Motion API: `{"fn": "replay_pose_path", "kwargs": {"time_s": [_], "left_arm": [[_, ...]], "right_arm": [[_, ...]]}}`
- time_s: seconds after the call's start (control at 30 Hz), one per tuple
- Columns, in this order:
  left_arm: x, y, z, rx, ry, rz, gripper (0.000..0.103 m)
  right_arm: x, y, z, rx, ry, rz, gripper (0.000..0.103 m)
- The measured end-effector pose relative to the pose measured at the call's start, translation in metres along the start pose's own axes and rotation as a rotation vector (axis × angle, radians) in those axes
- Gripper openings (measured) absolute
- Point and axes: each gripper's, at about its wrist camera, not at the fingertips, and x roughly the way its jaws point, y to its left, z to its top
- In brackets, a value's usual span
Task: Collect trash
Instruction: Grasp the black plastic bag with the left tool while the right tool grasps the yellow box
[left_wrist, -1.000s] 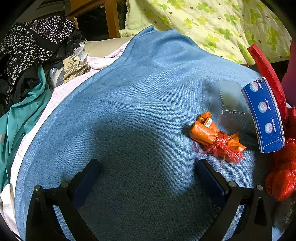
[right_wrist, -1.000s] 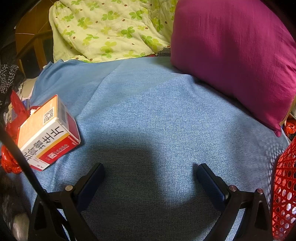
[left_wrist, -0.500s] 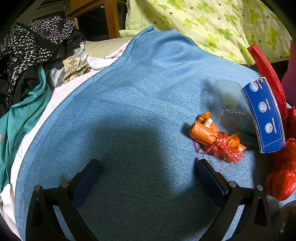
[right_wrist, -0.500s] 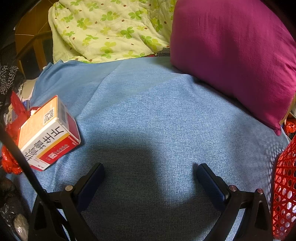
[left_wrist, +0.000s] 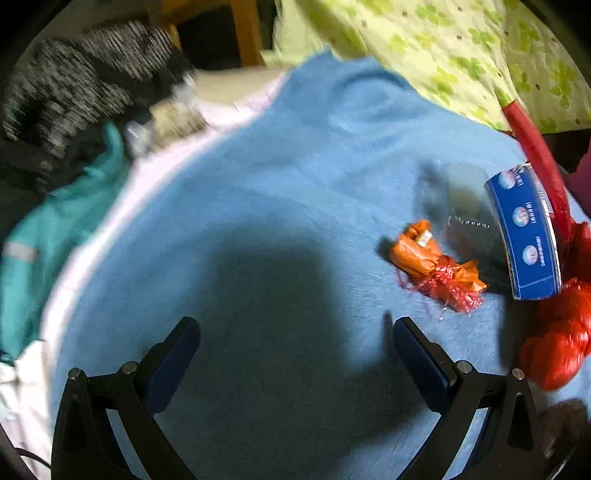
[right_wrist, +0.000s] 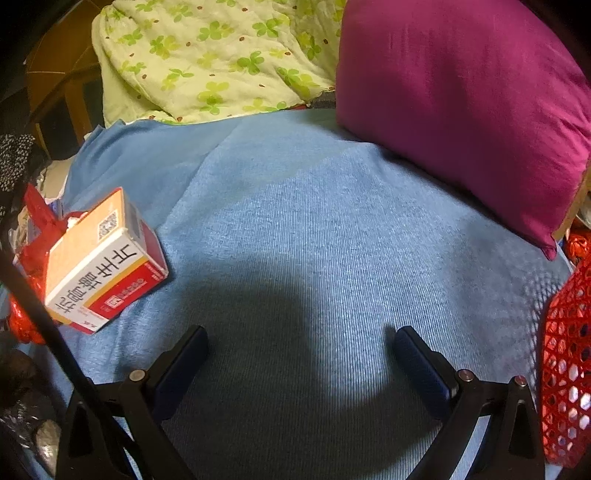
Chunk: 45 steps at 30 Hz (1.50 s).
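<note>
On the blue blanket (left_wrist: 280, 192), a crumpled orange wrapper (left_wrist: 432, 262) with red netting lies just ahead and right of my left gripper (left_wrist: 295, 343), which is open and empty. Behind the wrapper sit a clear plastic tray (left_wrist: 465, 206), a blue carton (left_wrist: 524, 232) and a red net bag (left_wrist: 561, 339). In the right wrist view a white, orange and red medicine box (right_wrist: 99, 262) lies at the left, on red plastic trash (right_wrist: 37, 229). My right gripper (right_wrist: 299, 350) is open and empty over bare blanket (right_wrist: 314, 221).
A magenta pillow (right_wrist: 461, 99) lies at the back right, a green floral quilt (right_wrist: 207, 59) behind. A red mesh basket (right_wrist: 569, 376) stands at the right edge. Piled clothes (left_wrist: 66, 155) fill the left side of the left wrist view. A dark cable (right_wrist: 37, 310) crosses the box's left.
The left wrist view is now blurred and has shifted slightly, so the left gripper is moving. The right gripper has hardly moved. Both stay open.
</note>
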Motion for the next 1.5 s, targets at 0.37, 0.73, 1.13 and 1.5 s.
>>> {"fn": "replay_pose_path", "kwargs": {"time_s": [0.37, 0.73, 1.13, 1.5], "left_arm": [[-0.118, -0.020, -0.022, 0.102, -0.184, -0.217, 0.103], [-0.128, -0.077, -0.050, 0.148, -0.071, -0.445, 0.097], [-0.104, -0.112, -0.066, 0.161, 0.073, -0.641, 0.059], [-0.101, -0.105, -0.072, 0.191, 0.054, -0.758, 0.035]], "right_arm": [[-0.064, 0.006, 0.021, 0.091, -0.068, 0.166, 0.102], [-0.083, 0.024, 0.043, 0.173, -0.034, 0.395, 0.102], [-0.002, 0.041, 0.059, 0.435, 0.252, 0.501, 0.087], [0.027, 0.058, 0.055, 0.477, 0.293, 0.383, 0.069]]}}
